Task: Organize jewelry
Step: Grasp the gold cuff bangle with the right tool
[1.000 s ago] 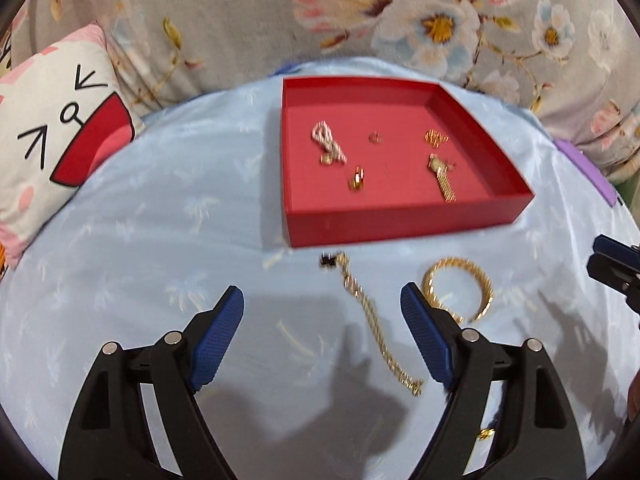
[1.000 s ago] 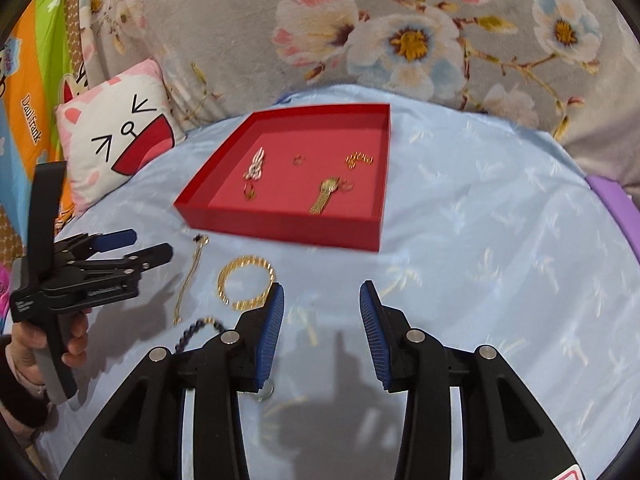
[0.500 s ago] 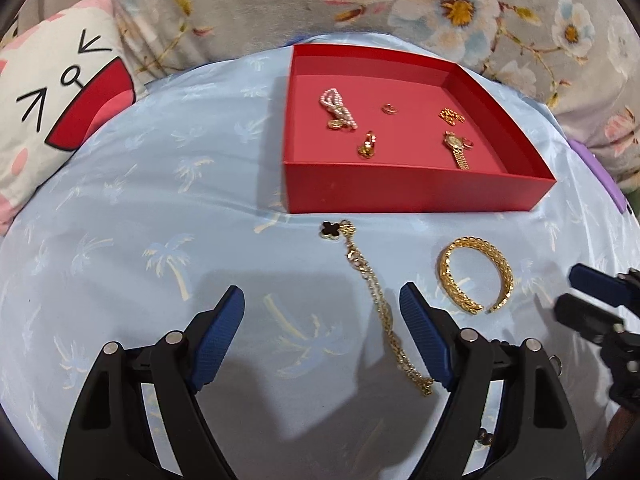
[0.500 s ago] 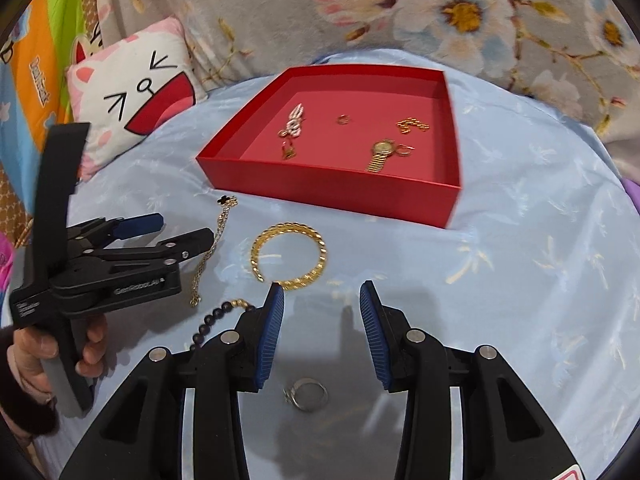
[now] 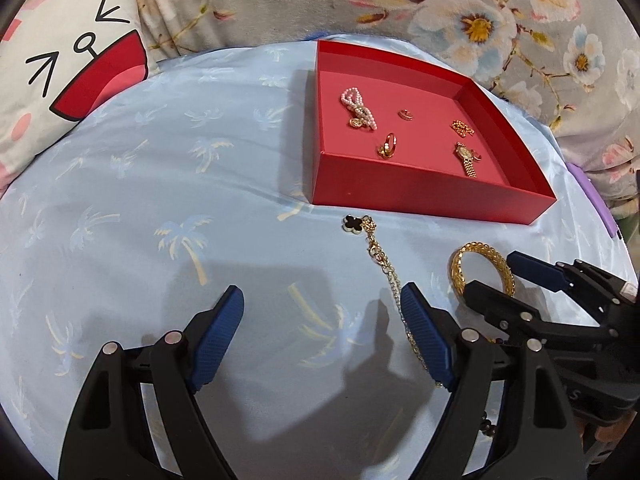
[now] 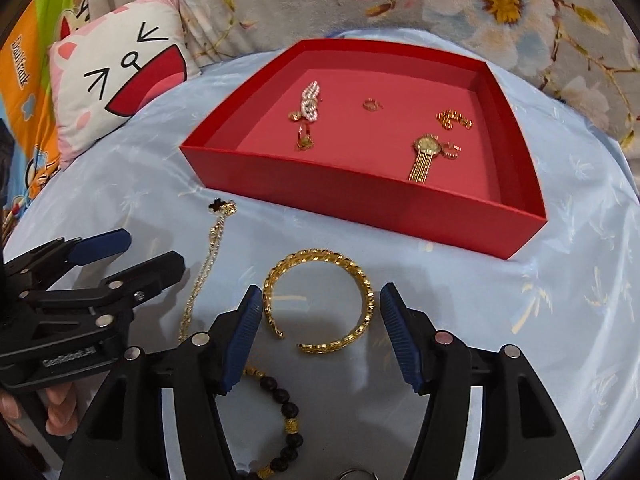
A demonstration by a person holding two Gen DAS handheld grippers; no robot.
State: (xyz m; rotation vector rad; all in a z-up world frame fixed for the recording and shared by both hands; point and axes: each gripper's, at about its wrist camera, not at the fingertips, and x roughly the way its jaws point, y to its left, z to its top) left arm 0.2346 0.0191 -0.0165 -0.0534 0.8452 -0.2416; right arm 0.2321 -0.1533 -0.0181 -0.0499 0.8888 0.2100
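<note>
A red tray (image 6: 400,208) (image 5: 420,196) on the blue cloth holds a gold watch (image 6: 424,156), a pearl bracelet (image 6: 310,100) and small gold pieces. In front of it lie a gold bangle (image 6: 320,300) (image 5: 482,270), a gold chain with a black clover (image 6: 208,264) (image 5: 380,264) and a black bead bracelet (image 6: 284,412). My right gripper (image 6: 320,336) is open, its fingers on either side of the bangle. My left gripper (image 5: 320,332) is open and empty, its right finger over the chain.
A cat-face cushion (image 6: 116,72) lies at the left rear. A floral grey blanket (image 6: 480,4) runs along the back. A silver ring (image 6: 356,474) lies at the bottom edge of the right wrist view. A purple object (image 5: 600,208) sits at the cloth's right edge.
My right gripper has moved forward and opened wider, so its fingers now flank the gold bangle. My left gripper has shifted a little left; the tray sits further right in its view.
</note>
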